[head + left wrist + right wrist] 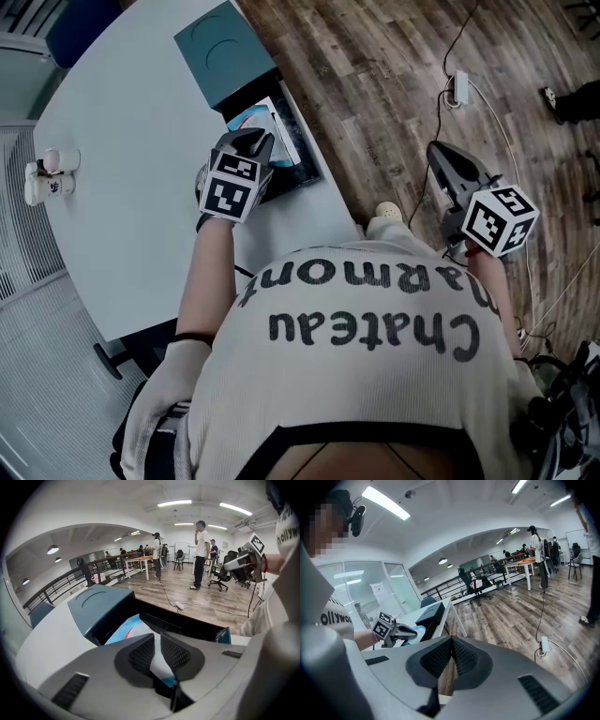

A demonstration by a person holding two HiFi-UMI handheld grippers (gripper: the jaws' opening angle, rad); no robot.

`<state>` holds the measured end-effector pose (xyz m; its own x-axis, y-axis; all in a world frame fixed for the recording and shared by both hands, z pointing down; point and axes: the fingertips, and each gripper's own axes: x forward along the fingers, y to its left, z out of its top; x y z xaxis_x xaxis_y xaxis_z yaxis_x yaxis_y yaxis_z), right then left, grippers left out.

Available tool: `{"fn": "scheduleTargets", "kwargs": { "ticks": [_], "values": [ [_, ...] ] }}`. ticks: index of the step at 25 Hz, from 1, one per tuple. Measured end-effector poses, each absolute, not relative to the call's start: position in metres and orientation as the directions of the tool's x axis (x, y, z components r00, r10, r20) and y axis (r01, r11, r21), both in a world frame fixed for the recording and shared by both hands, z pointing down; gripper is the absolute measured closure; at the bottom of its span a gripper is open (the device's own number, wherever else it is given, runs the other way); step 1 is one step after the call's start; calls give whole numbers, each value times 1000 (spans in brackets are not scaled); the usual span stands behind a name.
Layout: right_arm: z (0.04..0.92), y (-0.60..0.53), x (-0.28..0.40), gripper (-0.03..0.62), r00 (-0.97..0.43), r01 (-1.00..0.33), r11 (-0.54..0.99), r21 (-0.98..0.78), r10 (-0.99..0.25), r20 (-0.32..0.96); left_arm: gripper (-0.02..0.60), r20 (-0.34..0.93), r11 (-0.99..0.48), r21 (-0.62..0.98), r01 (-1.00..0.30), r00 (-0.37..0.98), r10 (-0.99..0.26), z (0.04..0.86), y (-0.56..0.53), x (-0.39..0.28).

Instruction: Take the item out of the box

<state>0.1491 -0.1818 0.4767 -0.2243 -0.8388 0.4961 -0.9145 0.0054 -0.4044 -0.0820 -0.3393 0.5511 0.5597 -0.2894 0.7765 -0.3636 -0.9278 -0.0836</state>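
Packet [266, 124] lay in the open box [310, 165], not yet lifted.
Left gripper [157, 651] jaws were closing around its white edge; right gripper [451, 656] was pressed together, empty.

Box [302, 157]: shallow dark tray, black inside, teal outer wall, open. Sits on white table [122, 187], at edge next to wood floor. Teal lid [225, 52], faint circle embossed on top, covers far end of tray, near end uncovered.

Item [261, 116]: flat packet, white with light blue areas and red-orange mark. Lies inside tray, far end tucked under lid. Near white edge [162, 666] sits between closing jaws of left gripper [157, 641]; firm pinch not evident.
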Motion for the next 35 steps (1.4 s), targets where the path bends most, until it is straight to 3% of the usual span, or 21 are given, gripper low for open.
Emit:
{"fn": "scheduleTargets", "kwargs": {
  "ticks": [17,35],
  "values": [
    [480,-187,154,595,-221,-914,6,-405,-845,487,555,687,-863,45,-504,642,-339,537,-358,-75],
    [433,-180,164,595,-303,-915,150,-374,-869,393,555,436,-781,97,-618,731,-524,432,-320,-76]
  ]
}}
